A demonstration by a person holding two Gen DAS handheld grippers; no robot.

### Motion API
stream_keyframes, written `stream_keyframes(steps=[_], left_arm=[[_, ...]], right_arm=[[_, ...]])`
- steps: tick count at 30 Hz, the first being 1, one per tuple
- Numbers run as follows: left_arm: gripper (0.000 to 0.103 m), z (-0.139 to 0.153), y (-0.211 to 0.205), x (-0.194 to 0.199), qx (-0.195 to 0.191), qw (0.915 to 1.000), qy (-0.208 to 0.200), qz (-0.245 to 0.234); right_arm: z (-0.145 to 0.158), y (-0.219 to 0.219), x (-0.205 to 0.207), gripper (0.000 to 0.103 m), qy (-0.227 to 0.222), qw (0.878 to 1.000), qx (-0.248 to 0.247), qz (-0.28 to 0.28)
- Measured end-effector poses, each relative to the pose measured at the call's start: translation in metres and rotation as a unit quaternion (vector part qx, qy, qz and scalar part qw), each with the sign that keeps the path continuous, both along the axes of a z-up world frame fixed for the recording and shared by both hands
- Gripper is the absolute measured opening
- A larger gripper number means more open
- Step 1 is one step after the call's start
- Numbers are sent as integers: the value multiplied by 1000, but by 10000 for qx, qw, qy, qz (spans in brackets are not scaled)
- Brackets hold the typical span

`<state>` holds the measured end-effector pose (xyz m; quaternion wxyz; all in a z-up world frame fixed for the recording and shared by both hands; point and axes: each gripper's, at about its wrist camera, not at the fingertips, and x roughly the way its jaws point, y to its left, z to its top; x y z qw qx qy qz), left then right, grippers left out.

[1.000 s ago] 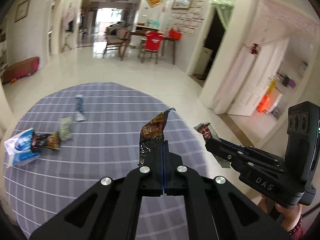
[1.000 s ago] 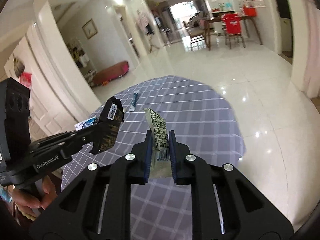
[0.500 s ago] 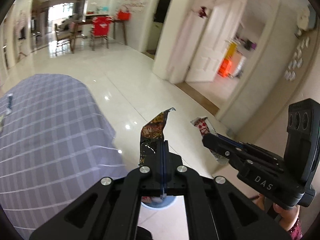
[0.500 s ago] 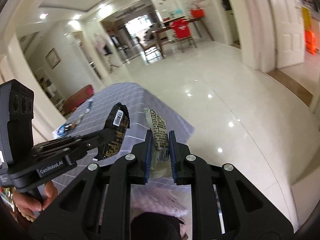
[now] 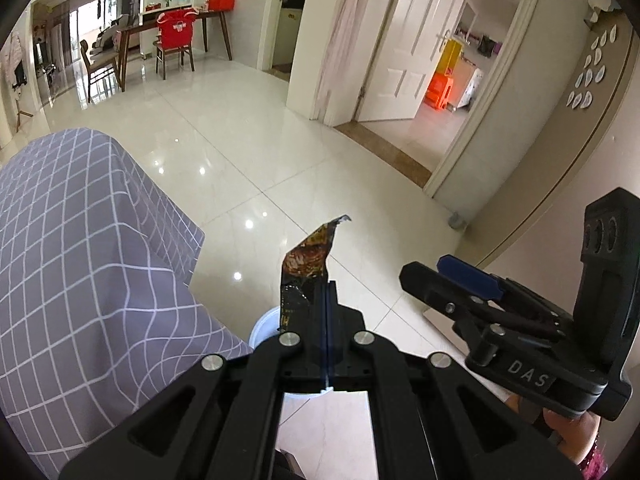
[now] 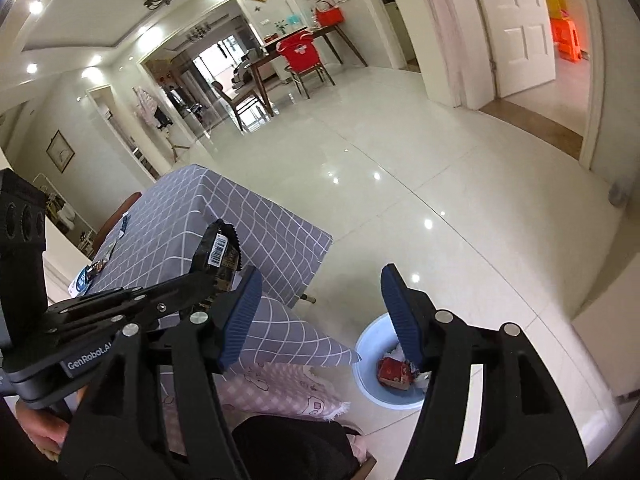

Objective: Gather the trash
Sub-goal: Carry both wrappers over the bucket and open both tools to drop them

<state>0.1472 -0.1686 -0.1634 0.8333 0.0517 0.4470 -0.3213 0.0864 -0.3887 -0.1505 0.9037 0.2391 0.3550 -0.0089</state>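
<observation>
The left tongs (image 5: 327,300) are pressed together on a dark brown snack wrapper (image 5: 308,264), which stands up from between the pads with its torn tip pointing up and to the right. Directly below them, partly hidden by the tongs' body, lies the rim of a pale blue bin (image 5: 264,322) on the floor beside the table's hanging cloth.

The right tongs (image 6: 320,312) are spread wide with nothing between their blue ribbed pads (image 6: 240,320). Beneath them the pale blue bin (image 6: 366,380) sits on the tiled floor just off the near corner of the table, and a red wrapper (image 6: 394,372) with other scraps lies inside it. In the right wrist view the left tongs (image 6: 208,276) reach in from the left, the wrapper's barcode side (image 6: 218,248) showing above the table's edge.

The table (image 6: 240,216) wears a grey checked cloth. Near its far left edge lie a few small packets (image 6: 90,276), well apart from both tongs.

Farther off across the glossy floor stand a dining table with a red-covered chair (image 6: 298,50), and an open white door (image 5: 404,68).
</observation>
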Motion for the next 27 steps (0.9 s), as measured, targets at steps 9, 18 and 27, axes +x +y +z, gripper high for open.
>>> stream_keyframes(steps=[9,18,27], left_arm=[[0,-9,-19,4,99,9998,88,-180],[0,-15,-41,10,127,9990,92,-417],[68,-22,-51,26,-152,9992,301,-226]], right_arm=[[-6,-21,-13,62,-66,9994,-32,-349],[-7,-41,-28,64,-220,9966,-76,-794],[-5,-50,-39,64,-304,9939,-113,-1058]])
